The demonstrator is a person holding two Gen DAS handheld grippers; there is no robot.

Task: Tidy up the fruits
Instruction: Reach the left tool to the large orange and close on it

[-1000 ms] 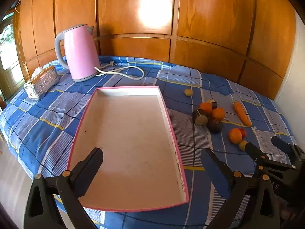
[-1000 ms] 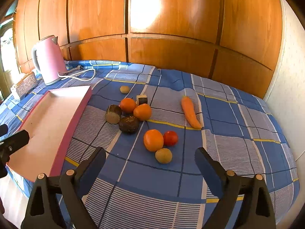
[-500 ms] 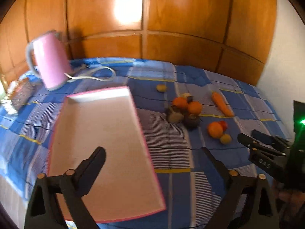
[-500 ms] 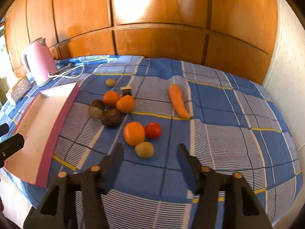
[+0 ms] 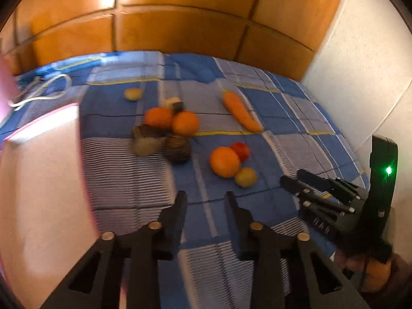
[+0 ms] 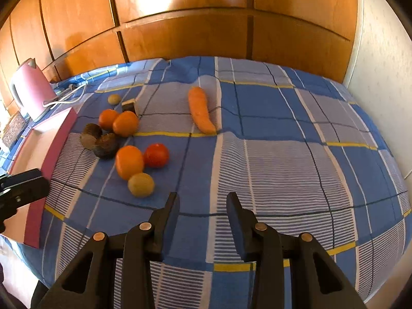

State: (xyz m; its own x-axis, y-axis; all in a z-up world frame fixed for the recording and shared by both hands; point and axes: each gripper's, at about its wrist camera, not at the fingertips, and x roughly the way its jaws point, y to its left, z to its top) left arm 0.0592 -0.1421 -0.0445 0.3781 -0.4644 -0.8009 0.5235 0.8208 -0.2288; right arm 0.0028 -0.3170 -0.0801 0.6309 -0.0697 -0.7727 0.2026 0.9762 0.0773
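Note:
Several fruits and vegetables lie on the blue plaid cloth. Nearest are an orange (image 6: 129, 161), a red tomato (image 6: 156, 155) and a small yellow-green fruit (image 6: 141, 184). Farther back sit two oranges (image 6: 125, 123), two dark brown fruits (image 6: 99, 140) and a carrot (image 6: 200, 110). The pink-rimmed tray (image 5: 38, 180) lies to the left. My left gripper (image 5: 204, 199) is partly open and empty, short of the orange (image 5: 224, 161). My right gripper (image 6: 202, 202) is partly open and empty, just right of the yellow-green fruit. It also shows in the left wrist view (image 5: 296, 179).
A pink kettle (image 6: 29, 87) with a white cord stands at the back left. A small patterned box (image 6: 14, 128) sits beside it. Wood panelling runs behind the table and a white wall closes the right side.
Both grippers have narrowed from wide open. The left gripper has swung right, away from the tray toward the fruits. The right gripper has moved closer to the near fruits.

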